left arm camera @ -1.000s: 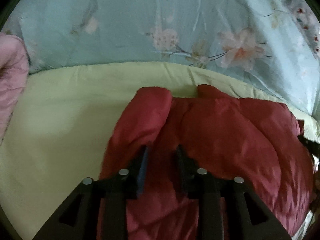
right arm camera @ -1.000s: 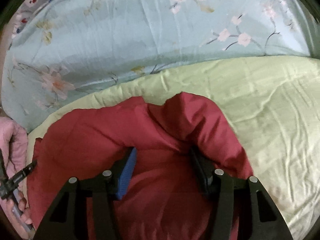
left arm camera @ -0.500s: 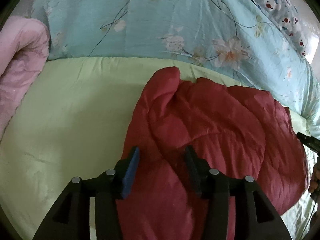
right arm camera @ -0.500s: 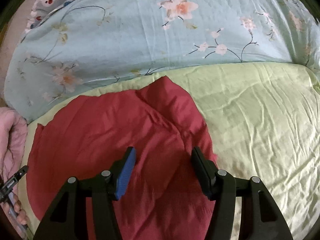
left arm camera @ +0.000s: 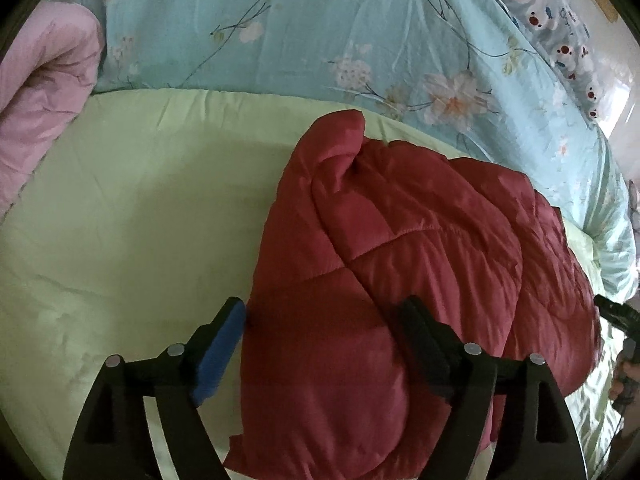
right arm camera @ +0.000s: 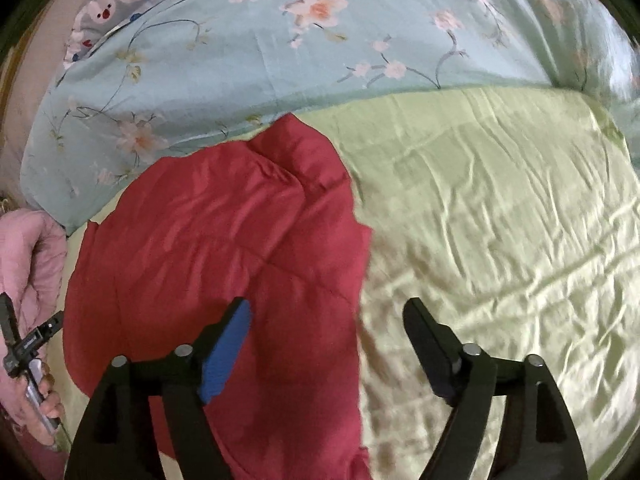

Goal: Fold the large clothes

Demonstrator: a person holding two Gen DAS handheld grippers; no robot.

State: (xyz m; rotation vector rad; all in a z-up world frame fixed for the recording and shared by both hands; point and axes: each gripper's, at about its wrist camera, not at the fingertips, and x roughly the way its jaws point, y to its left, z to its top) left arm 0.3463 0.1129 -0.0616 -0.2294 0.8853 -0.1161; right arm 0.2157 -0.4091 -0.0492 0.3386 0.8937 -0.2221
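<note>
Opening wide, left gripper (left arm camera: 320,334) & right gripper (right arm camera: 326,334) have let go of the red padded coat (left arm camera: 400,260), now folded over on the bed (left arm camera: 132,208); fold prob. done.

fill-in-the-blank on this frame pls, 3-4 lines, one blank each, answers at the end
1. The quilted garment lying on the bed is dark ____ in colour.
2. It rests on a pale ____ sheet.
3. Behind it lies a light blue cover printed with ____.
4. Neither the left gripper nor the right gripper grips the fabric; the jaws of both are ____.

Missing words: red; green; flowers; opening
</note>
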